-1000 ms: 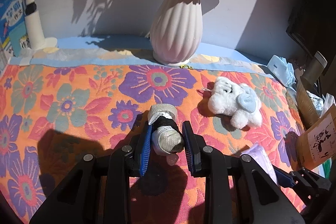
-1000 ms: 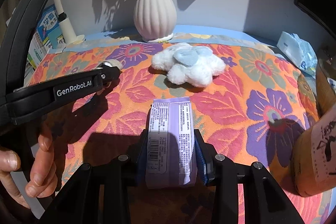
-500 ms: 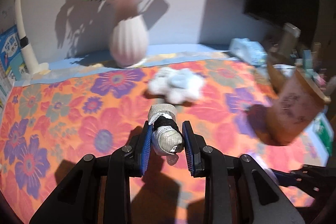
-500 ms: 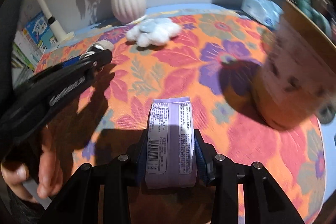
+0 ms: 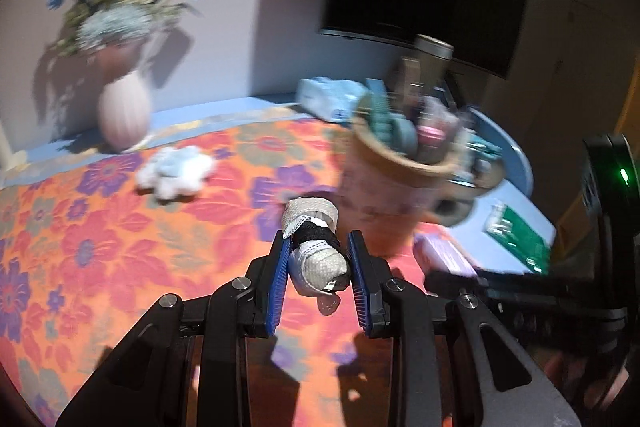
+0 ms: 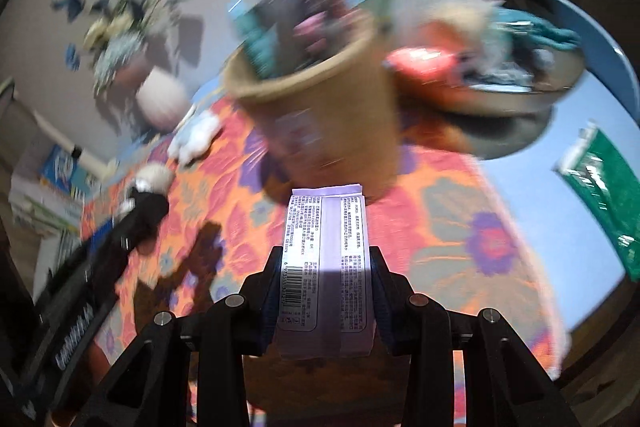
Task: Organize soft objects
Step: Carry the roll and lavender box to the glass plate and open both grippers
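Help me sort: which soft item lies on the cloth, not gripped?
The white-and-blue plush toy by the vase; the rolled beige sock and lilac tissue pack are held.

Two tools show: the left tool (image 5: 318, 261) and the right tool (image 6: 325, 275). One rolled beige cloth bundle (image 5: 316, 247), one lilac packet (image 6: 326, 267), one white plush toy (image 5: 176, 173), one pink vase (image 5: 124, 113) of flowers, one tan bucket (image 6: 320, 111) crammed with blurred items, one green packet (image 6: 604, 195), one pale blue tissue pack (image 5: 328, 99), one flowered cloth (image 5: 120, 247) over the surface.
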`<control>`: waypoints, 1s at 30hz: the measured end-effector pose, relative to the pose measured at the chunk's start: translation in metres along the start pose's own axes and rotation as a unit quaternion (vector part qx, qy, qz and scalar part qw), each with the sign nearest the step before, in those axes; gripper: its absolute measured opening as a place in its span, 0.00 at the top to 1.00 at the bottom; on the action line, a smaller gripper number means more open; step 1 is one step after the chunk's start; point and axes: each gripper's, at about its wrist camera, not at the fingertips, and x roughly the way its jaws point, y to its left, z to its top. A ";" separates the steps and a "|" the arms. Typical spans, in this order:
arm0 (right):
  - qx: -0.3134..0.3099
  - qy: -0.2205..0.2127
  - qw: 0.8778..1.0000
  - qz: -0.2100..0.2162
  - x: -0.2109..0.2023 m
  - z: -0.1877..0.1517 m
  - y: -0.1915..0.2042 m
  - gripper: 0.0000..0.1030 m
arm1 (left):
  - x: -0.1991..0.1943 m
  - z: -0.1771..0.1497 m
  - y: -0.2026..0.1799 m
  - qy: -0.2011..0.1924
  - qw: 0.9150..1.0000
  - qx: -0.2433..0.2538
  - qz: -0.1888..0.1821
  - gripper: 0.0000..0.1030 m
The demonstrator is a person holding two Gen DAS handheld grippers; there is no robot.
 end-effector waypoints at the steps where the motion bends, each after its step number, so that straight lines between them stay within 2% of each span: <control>1: 0.007 -0.008 1.000 -0.003 -0.007 0.001 -0.008 0.62 | 0.000 0.000 -0.010 0.000 1.000 0.007 -0.013 0.75; 8: 0.046 -0.050 0.998 -0.009 -0.041 0.016 -0.049 0.63 | -0.003 0.008 -0.067 0.001 0.996 0.036 -0.083 0.75; 14: 0.082 -0.082 0.993 -0.011 -0.063 0.030 -0.086 0.62 | 0.001 0.029 -0.104 -0.002 0.991 0.055 -0.118 0.75; 21: 0.096 -0.112 0.989 -0.009 -0.077 0.064 -0.105 0.62 | 0.014 0.082 -0.135 -0.002 0.992 0.067 -0.106 0.75; 25: 0.090 -0.127 0.988 -0.012 -0.078 0.094 -0.106 0.62 | 0.035 0.123 -0.139 0.019 0.995 0.052 -0.086 0.75; 30: 0.087 -0.134 0.987 -0.010 -0.068 0.136 -0.107 0.62 | 0.071 0.159 -0.130 0.058 0.996 0.026 -0.067 0.75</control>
